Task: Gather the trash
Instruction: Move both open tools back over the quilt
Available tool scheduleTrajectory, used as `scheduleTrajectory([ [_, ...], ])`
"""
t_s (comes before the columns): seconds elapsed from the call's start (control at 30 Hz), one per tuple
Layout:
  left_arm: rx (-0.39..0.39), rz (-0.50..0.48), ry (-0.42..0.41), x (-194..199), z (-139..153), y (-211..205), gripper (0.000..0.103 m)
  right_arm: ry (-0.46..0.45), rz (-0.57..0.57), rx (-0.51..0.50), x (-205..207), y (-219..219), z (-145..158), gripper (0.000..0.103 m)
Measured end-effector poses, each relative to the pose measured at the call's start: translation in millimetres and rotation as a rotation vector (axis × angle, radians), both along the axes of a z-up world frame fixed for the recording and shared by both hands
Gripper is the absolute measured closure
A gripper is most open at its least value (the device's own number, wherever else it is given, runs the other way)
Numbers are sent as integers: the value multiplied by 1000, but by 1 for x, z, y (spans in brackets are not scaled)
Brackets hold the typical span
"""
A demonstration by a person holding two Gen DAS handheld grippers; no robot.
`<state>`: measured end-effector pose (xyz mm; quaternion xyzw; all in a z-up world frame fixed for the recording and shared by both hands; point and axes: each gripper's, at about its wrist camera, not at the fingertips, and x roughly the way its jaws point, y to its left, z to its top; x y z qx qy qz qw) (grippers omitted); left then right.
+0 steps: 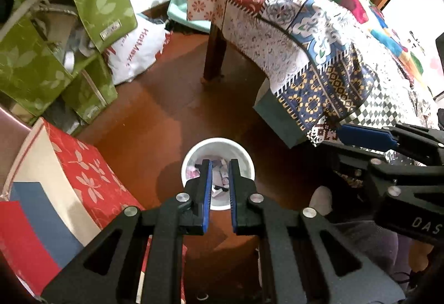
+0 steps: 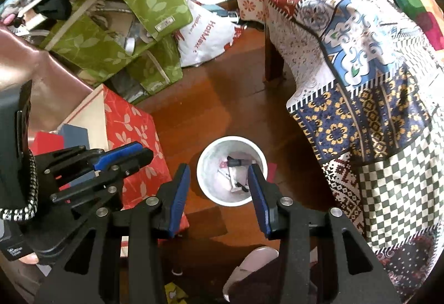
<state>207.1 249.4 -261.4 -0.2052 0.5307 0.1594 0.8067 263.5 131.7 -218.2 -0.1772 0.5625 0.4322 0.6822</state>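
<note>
Above the white trash bin [image 1: 218,173] on the floor, left gripper [image 1: 219,168] narrowly parted and right gripper [image 2: 219,176] spread wide hold nothing; seek remaining litter next.

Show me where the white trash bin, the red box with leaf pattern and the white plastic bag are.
white trash bin [image 2: 206,165], right wrist view, on its inner left wall.
red leaf-pattern box [image 2: 130,126], right wrist view, on its red side.
white plastic bag [image 1: 138,54], left wrist view, on its printed front.
</note>
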Motion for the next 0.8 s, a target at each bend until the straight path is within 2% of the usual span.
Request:
scheduleTrajectory([
  [0.3,99,-15,-95,-10,59,-28,94,-116,-40,117,-9,-38,63,63],
  [0.57,172,-39,-234,-12,125,-69,93,-260,-91,232,-17,-92,125,63],
  [0.67,204,-49,-295,-12,150,-89,84,-310,-128,277,-18,-118,145,63],
  [0.8,244,-73,-384,-10,180,-120,65,-393,-187,316,-16,-155,167,63],
])
